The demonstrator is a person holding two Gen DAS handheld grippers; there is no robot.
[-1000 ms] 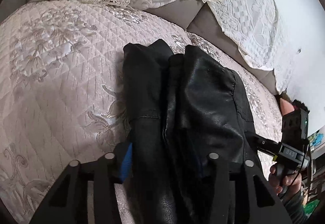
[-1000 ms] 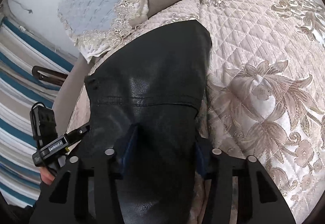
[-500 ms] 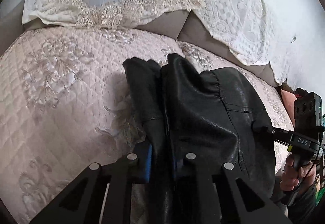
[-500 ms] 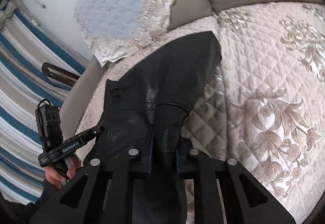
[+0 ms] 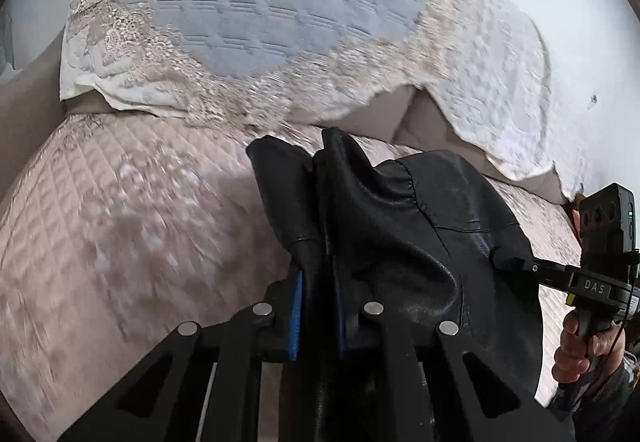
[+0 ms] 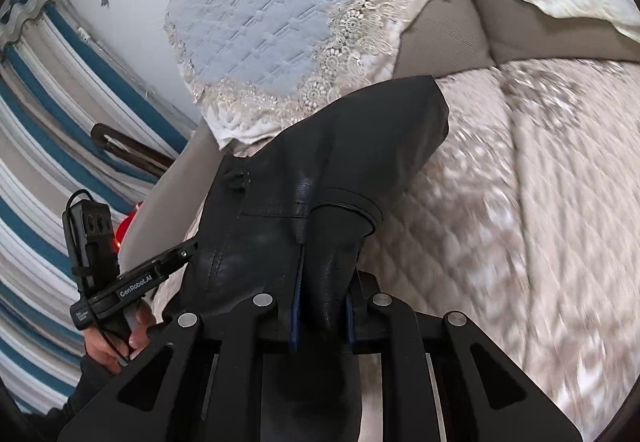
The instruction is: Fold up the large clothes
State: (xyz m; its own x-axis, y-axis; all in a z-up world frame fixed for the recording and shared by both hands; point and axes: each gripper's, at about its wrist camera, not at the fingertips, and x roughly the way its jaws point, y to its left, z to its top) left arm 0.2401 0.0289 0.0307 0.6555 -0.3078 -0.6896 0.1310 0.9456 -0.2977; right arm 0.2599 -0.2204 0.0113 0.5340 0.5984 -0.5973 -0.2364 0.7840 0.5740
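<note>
Leather is what we have in both claws: a black leather jacket bunched over a quilted beige sofa cover with a floral pattern. Our left claw is clamped on a thick fold of the jacket, the blue pads pressed against the leather on either side. Our right claw likewise pinches a rolled section of the jacket, which looks like a sleeve end with a cuff seam just past the fingers. From the left wrist view we see the right claw off to the right, its tips buried in the jacket's far edge, with our right hand wrapped around the handle. From the right wrist view the left claw reaches in from the left and meets the jacket's edge, our left hand below it. The jacket's body drapes between the two claws, part of it lying on the sofa seat. Behind it a blue quilted backrest cover with lace trim hangs over the sofa back, and a blue-and-white striped curtain shows at far left. The seat pattern is blurred in both views.
</note>
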